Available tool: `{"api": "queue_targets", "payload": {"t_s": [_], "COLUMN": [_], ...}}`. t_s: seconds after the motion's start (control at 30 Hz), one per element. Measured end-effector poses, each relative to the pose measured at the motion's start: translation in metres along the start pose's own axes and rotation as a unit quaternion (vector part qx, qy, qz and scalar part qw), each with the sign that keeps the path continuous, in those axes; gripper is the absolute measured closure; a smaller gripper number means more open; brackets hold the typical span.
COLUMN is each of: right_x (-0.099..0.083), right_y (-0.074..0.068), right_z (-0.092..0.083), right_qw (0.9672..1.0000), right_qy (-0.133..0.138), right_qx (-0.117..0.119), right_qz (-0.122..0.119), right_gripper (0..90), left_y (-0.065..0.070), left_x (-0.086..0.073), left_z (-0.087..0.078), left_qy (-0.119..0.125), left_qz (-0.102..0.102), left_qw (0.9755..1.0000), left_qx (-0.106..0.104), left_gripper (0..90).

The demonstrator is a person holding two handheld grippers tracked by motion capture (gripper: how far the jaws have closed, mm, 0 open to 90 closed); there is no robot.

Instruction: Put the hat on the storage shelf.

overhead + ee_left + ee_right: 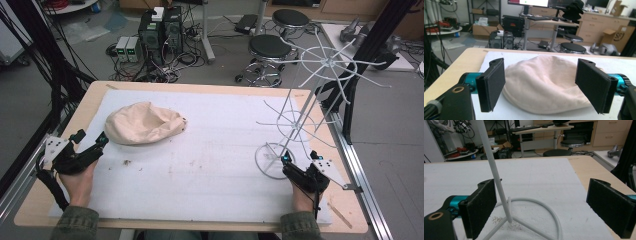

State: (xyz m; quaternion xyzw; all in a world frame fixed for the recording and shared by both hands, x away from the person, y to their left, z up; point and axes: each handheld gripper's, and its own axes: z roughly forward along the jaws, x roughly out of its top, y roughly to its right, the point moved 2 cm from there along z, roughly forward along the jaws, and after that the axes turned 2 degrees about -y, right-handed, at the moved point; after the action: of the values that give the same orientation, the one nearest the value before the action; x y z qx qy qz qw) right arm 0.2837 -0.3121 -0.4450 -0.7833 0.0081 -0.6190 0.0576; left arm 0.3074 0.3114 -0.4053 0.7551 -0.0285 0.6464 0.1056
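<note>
While both hands rest near the front edge of the desk point(200, 88), each one holds a gripper with its fingers spread wide apart and gripping nothing. The left gripper point(90, 143) lies at the left side of the white foam sheet point(210, 150) and points toward the cream cloth hat point(142, 124), which lies flat and a little crumpled on the sheet, in the left rear part. In the left gripper view, the hat point(544, 87) is seen between the two black fingers point(492, 83), close in front of them; it seems not to touch them, but the distance is hard to judge from this angle.

The right gripper point(300, 159) is at the right side of the desk, just beside the round base of the white wire rack point(300, 112). This rack stands upright on a ring base and has a thin pole and two tiers of thin spokes that spread outward. In the right gripper view, the pole point(495, 175) rises just beside the left finger point(479, 207), and the ring base point(549, 212) lies on the sheet between the open fingers. Some small dark crumbs point(127, 162) lie on the sheet near the left hand.
</note>
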Motion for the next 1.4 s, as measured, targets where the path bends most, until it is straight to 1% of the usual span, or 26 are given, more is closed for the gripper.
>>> {"api": "queue_targets", "payload": {"t_s": [0.07, 0.17, 0.27, 0.33, 0.37, 0.43, 0.47, 0.53, 0.57, 0.6, 0.63, 0.7, 0.83, 1.0, 1.07, 1.13, 1.2, 1.27, 1.4], "right_x": [0.001, 0.002, 0.003, 0.003, 0.003, 0.004, 0.004, 0.004, 0.004, 0.004, 0.005, 0.005, 0.005, 0.006, 0.006, 0.007, 0.007, 0.006, 0.006], "right_y": [-0.001, -0.001, -0.002, -0.002, -0.002, -0.002, -0.002, -0.001, -0.002, -0.002, -0.002, -0.002, -0.003, -0.001, -0.001, -0.001, 0.0, -0.001, -0.001], "right_z": [-0.001, -0.002, -0.003, -0.003, -0.003, -0.003, -0.003, -0.003, -0.004, -0.004, -0.004, -0.004, -0.004, -0.004, -0.005, -0.005, -0.005, -0.005, -0.005], "right_qw": [1.0, 0.9999, 0.9998, 0.9997, 0.9998, 0.9998, 0.9998, 0.9998, 0.9998, 0.9998, 0.9998, 0.9997, 0.9997, 0.9996, 0.9997, 0.9997, 0.9996, 0.9997, 0.9996], "right_qy": [0.001, 0.006, 0.009, 0.01, 0.01, 0.011, 0.012, 0.012, 0.012, 0.011, 0.012, 0.015, 0.015, 0.017, 0.016, 0.018, 0.019, 0.018, 0.018], "right_qx": [-0.001, -0.005, -0.006, -0.005, -0.005, -0.004, -0.003, -0.005, -0.004, -0.004, -0.004, -0.005, -0.003, -0.004, -0.004, -0.003, -0.003, -0.003, -0.004], "right_qz": [-0.002, -0.013, -0.017, -0.019, -0.019, -0.015, -0.013, -0.017, -0.017, -0.017, -0.018, -0.02, -0.02, -0.02, -0.019, -0.018, -0.02, -0.018, -0.021], "right_gripper": [8.4, 8.4, 8.4, 8.5, 8.4, 8.4, 8.4, 8.4, 8.4, 8.5, 8.5, 8.4, 8.4, 8.4, 8.4, 8.4, 8.4, 8.5, 8.5], "left_y": [0.001, 0.001, 0.0, 0.0, 0.001, 0.001, 0.002, 0.002, 0.002, 0.002, 0.002, 0.001, 0.003, 0.008, 0.01, 0.011, 0.012, 0.014, 0.016], "left_x": [0.008, 0.019, 0.025, 0.028, 0.03, 0.032, 0.034, 0.037, 0.039, 0.04, 0.042, 0.044, 0.052, 0.059, 0.059, 0.06, 0.059, 0.058, 0.059], "left_z": [0.004, 0.014, 0.022, 0.024, 0.027, 0.029, 0.03, 0.031, 0.033, 0.034, 0.036, 0.04, 0.046, 0.055, 0.06, 0.065, 0.071, 0.077, 0.085], "left_qy": [0.0, -0.007, -0.01, -0.012, -0.016, -0.021, -0.024, -0.027, -0.027, -0.029, -0.038, -0.046, -0.047, -0.062, -0.068, -0.076, -0.084, -0.095, -0.1], "left_qz": [-0.003, -0.008, -0.017, -0.012, -0.005, 0.002, 0.001, 0.0, 0.001, 0.005, 0.01, 0.012, 0.015, 0.036, 0.043, 0.042, 0.046, 0.056, 0.058], "left_qw": [1.0, 0.9999, 0.9996, 0.9997, 0.9997, 0.9996, 0.9995, 0.9992, 0.9992, 0.9992, 0.9988, 0.9984, 0.9978, 0.9955, 0.9949, 0.9942, 0.9933, 0.9916, 0.9904], "left_qx": [-0.003, -0.01, -0.018, -0.018, -0.016, -0.018, -0.021, -0.029, -0.028, -0.027, -0.028, -0.031, -0.045, -0.062, -0.062, -0.064, -0.065, -0.068, -0.076], "left_gripper": [24.6, 24.9, 25.9, 25.8, 25.9, 25.9, 25.9, 25.9, 25.9, 25.9, 26.0, 26.0, 28.7, 29.1, 29.1, 29.3, 29.5, 29.5, 29.6]}}
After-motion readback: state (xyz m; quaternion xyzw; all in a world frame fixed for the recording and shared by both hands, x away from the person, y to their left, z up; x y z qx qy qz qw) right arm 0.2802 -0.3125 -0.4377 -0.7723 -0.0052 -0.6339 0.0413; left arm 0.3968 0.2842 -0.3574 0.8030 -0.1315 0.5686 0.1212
